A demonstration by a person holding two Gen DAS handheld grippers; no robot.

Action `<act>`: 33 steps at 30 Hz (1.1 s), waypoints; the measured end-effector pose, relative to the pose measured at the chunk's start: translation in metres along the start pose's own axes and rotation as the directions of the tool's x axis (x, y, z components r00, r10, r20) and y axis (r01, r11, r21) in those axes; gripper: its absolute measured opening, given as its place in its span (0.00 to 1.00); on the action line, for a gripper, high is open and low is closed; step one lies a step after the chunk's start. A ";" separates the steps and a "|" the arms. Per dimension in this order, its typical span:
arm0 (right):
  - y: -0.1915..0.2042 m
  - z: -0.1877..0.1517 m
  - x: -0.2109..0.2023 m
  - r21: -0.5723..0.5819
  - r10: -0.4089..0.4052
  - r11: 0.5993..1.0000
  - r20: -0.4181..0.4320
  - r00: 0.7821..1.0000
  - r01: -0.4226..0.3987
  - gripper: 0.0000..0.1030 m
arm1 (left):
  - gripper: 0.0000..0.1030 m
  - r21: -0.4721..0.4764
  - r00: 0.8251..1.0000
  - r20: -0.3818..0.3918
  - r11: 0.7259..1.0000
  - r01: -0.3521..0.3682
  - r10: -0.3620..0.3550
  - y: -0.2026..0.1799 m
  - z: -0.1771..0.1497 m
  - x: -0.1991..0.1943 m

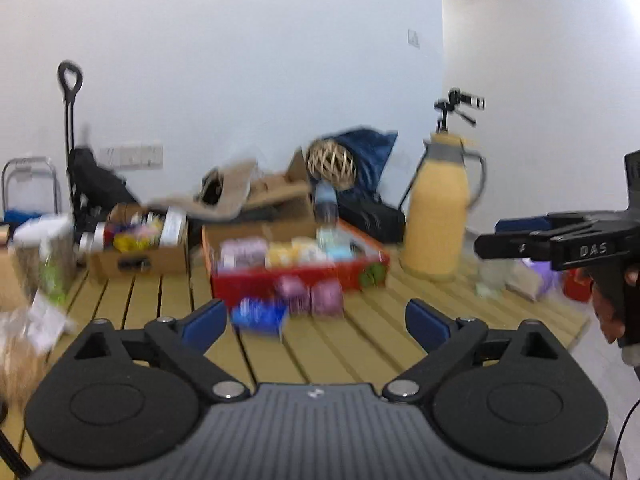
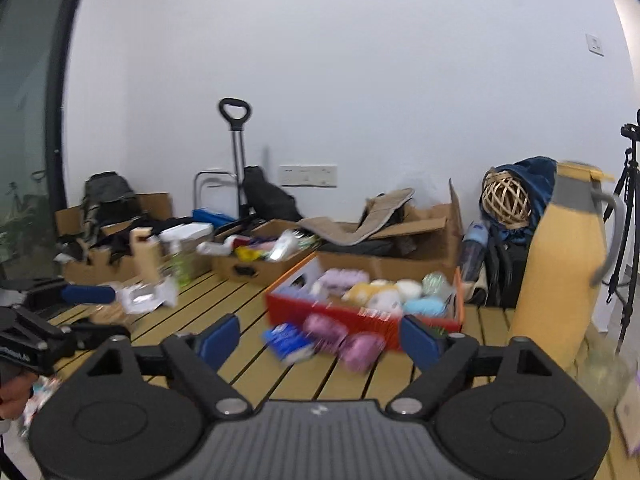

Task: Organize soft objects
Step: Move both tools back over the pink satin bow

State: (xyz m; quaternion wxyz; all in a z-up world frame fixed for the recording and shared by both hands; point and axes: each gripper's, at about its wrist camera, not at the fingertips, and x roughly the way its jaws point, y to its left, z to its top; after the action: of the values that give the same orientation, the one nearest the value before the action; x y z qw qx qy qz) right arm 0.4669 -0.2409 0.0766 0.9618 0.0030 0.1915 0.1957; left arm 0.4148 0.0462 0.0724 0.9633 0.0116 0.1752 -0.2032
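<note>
A red box (image 1: 256, 286) (image 2: 288, 308) on the slatted table holds several pastel yarn balls. Just in front of it lie a blue packet (image 1: 258, 314) (image 2: 288, 340) and two purple yarn balls (image 1: 326, 298) (image 2: 362, 350). My left gripper (image 1: 316, 322) hangs open above the table, short of these, with nothing between its fingers. My right gripper (image 2: 320, 338) is also open and empty, facing the same items from the right. Both views are blurred. In the left wrist view the right gripper's fingers (image 1: 504, 244) show at the right edge, held by a hand.
A tall yellow jug (image 1: 436, 216) (image 2: 560, 260) stands right of the red box. A cardboard box (image 1: 136, 256) with jars and packets sits at the back left. More boxes, a wicker ball (image 2: 506, 200), bags and a tripod (image 2: 628, 216) line the wall. Loose wrappers lie on the table's left.
</note>
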 end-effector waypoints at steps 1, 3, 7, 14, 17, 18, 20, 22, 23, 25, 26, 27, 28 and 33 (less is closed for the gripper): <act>0.008 -0.015 -0.012 -0.012 0.003 1.000 -0.004 1.000 -0.003 0.86 | 0.95 -0.003 1.000 -0.005 1.000 -0.026 0.026 -0.004 -0.011 -0.010; 0.020 -0.040 -0.028 -0.032 0.015 0.999 -0.004 1.000 -0.015 0.90 | 0.97 -0.015 0.996 0.004 0.996 -0.084 0.084 -0.012 -0.034 -0.032; 0.036 -0.095 -0.053 0.018 0.040 0.999 -0.051 0.998 -0.039 0.91 | 1.00 -0.081 0.987 0.007 0.984 -0.159 0.161 -0.019 -0.072 -0.060; 0.042 -0.130 -0.054 0.054 0.000 0.999 -0.130 0.992 0.007 0.91 | 1.00 -0.145 0.981 -0.074 0.972 -0.187 0.177 -0.009 -0.092 -0.056; 0.041 -0.129 -0.051 0.076 -0.003 0.997 -0.112 0.994 0.011 0.91 | 1.00 -0.158 0.982 -0.078 0.970 -0.183 0.173 -0.006 -0.091 -0.049; 0.040 -0.130 -0.048 0.082 -0.007 0.996 -0.109 0.994 0.016 0.91 | 1.00 -0.158 0.981 -0.083 0.970 -0.188 0.176 -0.006 -0.091 -0.045; 0.034 -0.128 -0.038 0.095 -0.019 0.995 -0.110 0.994 0.030 0.91 | 1.00 -0.171 0.979 -0.094 0.966 -0.193 0.179 -0.003 -0.090 -0.033; 0.026 -0.126 -0.023 0.112 -0.035 0.993 -0.118 0.992 0.049 0.90 | 1.00 -0.194 0.979 -0.105 0.962 -0.194 0.176 0.002 -0.088 -0.017; 0.023 -0.125 -0.016 0.120 -0.044 0.991 -0.122 0.992 0.059 0.89 | 1.00 -0.200 0.979 -0.108 0.961 -0.191 0.172 0.004 -0.084 -0.006; 0.012 -0.120 0.004 0.141 -0.063 0.987 -0.138 0.988 0.083 0.89 | 1.00 -0.196 0.979 -0.107 0.962 -0.190 0.172 0.007 -0.077 0.014; 0.007 -0.117 0.013 0.152 -0.067 0.984 -0.141 0.988 0.089 0.89 | 1.00 -0.186 0.981 -0.103 0.965 -0.183 0.166 0.009 -0.073 0.025; 0.002 -0.114 0.023 0.160 -0.065 0.983 -0.145 0.987 0.088 0.88 | 0.99 -0.177 0.981 -0.102 0.968 -0.179 0.163 0.011 -0.069 0.037; -0.002 -0.111 0.033 0.167 -0.061 0.982 -0.145 0.988 0.085 0.87 | 0.99 -0.173 0.982 -0.102 0.969 -0.178 0.162 0.014 -0.063 0.048; -0.033 -0.088 0.096 0.232 -0.044 0.969 -0.155 0.987 0.080 0.79 | 0.84 -0.169 0.991 -0.106 0.981 -0.095 0.078 0.031 -0.033 0.115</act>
State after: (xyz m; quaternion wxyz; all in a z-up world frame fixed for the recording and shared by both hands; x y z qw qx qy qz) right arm 0.5285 -0.2412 -0.0430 0.9432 0.0974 0.2848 0.1408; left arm 0.5144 0.0336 0.0010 0.9587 -0.0546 0.2391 -0.1441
